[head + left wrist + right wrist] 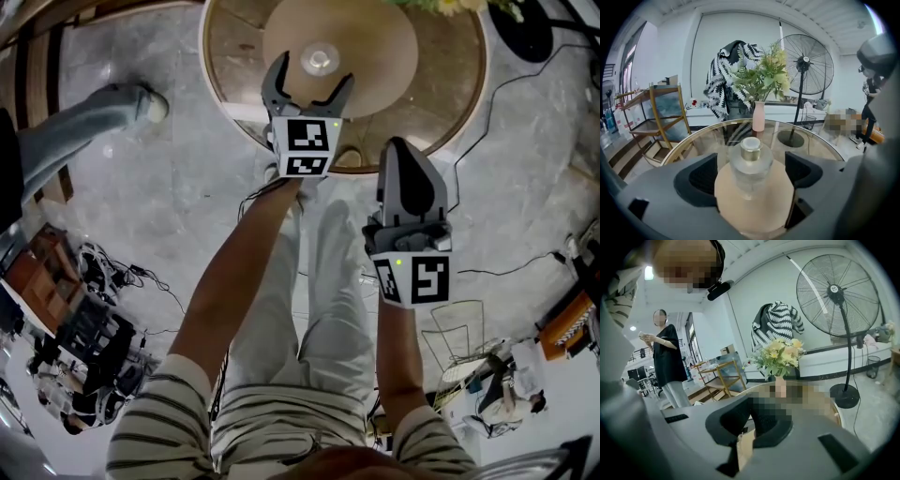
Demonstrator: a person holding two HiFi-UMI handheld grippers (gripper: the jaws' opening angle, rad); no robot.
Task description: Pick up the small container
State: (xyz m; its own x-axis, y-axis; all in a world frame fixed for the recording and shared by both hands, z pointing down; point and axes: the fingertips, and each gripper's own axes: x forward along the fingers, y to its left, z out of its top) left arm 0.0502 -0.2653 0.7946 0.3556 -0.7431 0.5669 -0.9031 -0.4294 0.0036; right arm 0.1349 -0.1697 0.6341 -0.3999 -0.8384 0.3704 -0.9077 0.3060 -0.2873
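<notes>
Small container [751,165] upright on the table, framed by my left gripper's [313,75] spread jaws, not gripped.

Container: clear glass with a gold cap, standing near the centre of a tan round mat [754,206] on the round glass table [459,103]. In the left gripper view it sits dead ahead at 12 o'clock, with a gap showing between it and each pad [704,176]; the jaws stand wide apart and touch nothing. A pink vase [758,117] of flowers stands beyond it at 12 o'clock, and a floor fan [805,65] at 2 o'clock. My right gripper [401,150] hangs at 4 o'clock from the left one, over the table's near rim, jaws together on nothing.
</notes>
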